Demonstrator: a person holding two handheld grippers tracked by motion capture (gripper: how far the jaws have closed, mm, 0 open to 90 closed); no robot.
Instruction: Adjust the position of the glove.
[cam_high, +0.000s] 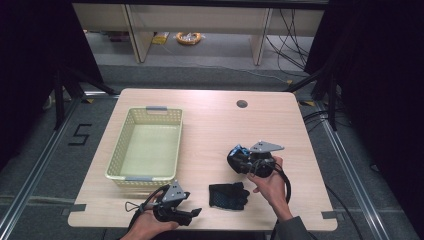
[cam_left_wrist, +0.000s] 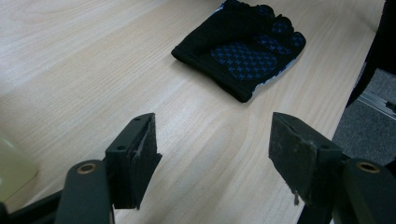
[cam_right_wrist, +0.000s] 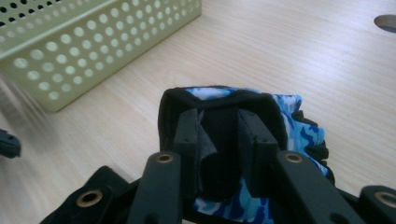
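right gripper (cam_right_wrist: 219, 154) clenched on blue camouflage fabric glove (cam_right_wrist: 289, 121), apparently destined for pale green perforated plastic basket (cam_high: 146, 145); left gripper (cam_left_wrist: 215, 158) released, aimed at black glove (cam_left_wrist: 243, 51) lying on tabletop (cam_high: 210, 130).
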